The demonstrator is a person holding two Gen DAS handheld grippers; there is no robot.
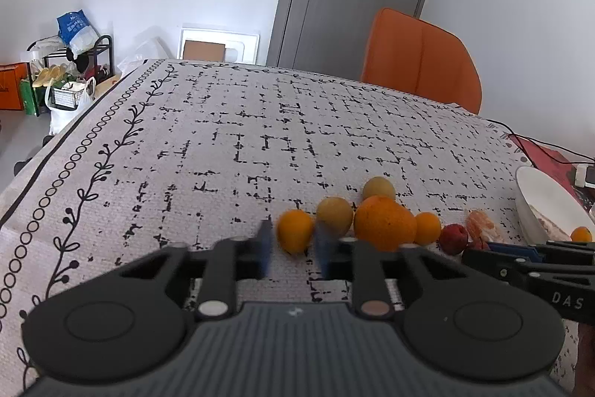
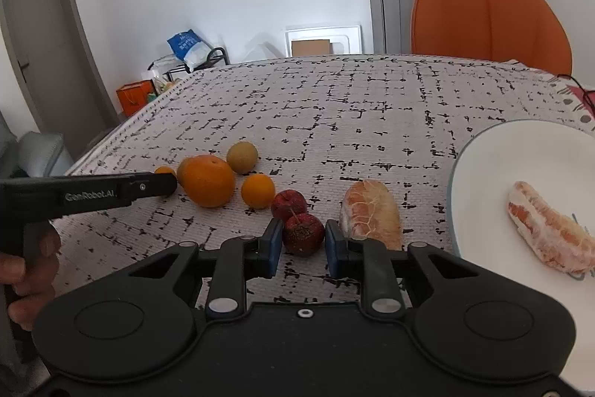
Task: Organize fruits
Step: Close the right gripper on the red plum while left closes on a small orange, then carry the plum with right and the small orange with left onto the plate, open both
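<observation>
Woven grey cloth surface, printed with broken black grid lines. Right claw: blue pads spread, unclenched, flanking near wrinkled dark-red round fruit; contact cannot be told. Second dark-red round fruit touching it at 11 o'clock. Two peeled, membrane-veined citrus segments: one on cloth at 1 o'clock of claw, one on glossy white round plate at 3 o'clock. Left claw: open, small smooth orange fruit just beyond pads. Also counted: one large dimpled orange, two dull yellow-green round fruits.
</observation>
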